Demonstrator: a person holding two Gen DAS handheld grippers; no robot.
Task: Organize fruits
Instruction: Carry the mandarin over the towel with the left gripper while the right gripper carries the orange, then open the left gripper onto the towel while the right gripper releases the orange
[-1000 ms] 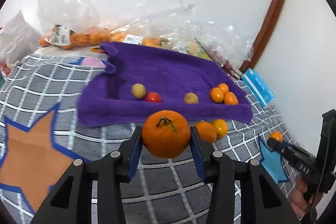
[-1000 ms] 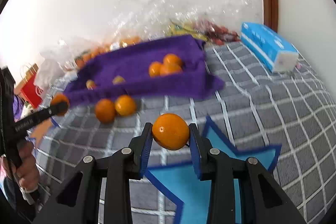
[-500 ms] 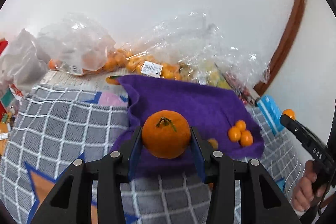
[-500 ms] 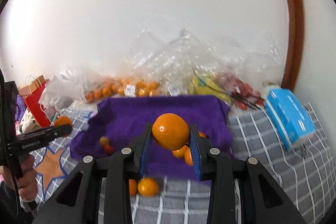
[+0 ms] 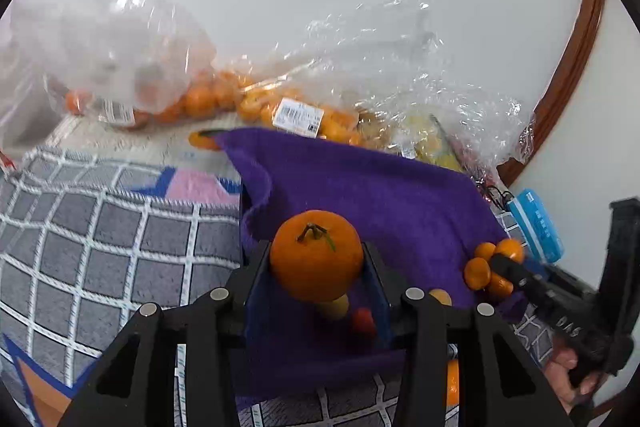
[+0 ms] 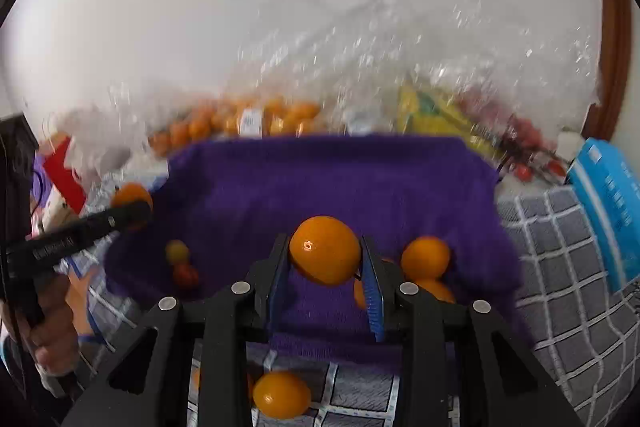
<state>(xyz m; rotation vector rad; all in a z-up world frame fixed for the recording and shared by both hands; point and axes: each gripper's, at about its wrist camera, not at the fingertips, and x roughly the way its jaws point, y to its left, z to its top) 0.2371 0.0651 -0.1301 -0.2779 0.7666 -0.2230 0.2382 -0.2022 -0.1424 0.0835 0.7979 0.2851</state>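
My left gripper (image 5: pixel 316 263) was pinching a stemmed mandarin (image 5: pixel 316 254) between its blue pads, at the lower centre of the left wrist frame, above the near part of the purple towel (image 5: pixel 384 195). Just below the mandarin, on the towel, lay a yellowish fruit (image 5: pixel 334 307) and a small red fruit (image 5: pixel 363 321), close together. At the right of that frame a cluster of small oranges (image 5: pixel 478 271) sat near the towel's right edge, partly covered by the tip of my other gripper.

My right gripper (image 6: pixel 325 263) was clamped on a smooth orange (image 6: pixel 325 250) at the centre of the right wrist frame, also over the towel. Just right of it an orange on the towel (image 6: pixel 425 257) rested with others half hidden behind the gripper's fingers. At lower centre, 1 loose orange (image 6: pixel 282 399) lay on the grey checked blanket (image 6: pixel 576 311), in front of the towel's near edge.

Along the top edge of the towel stood clear plastic bags of oranges (image 5: pixel 296 111) against the white wall. A blue tissue pack (image 6: pixel 610 211) lay at the right edge of the right wrist frame, on the blanket, beside the towel.
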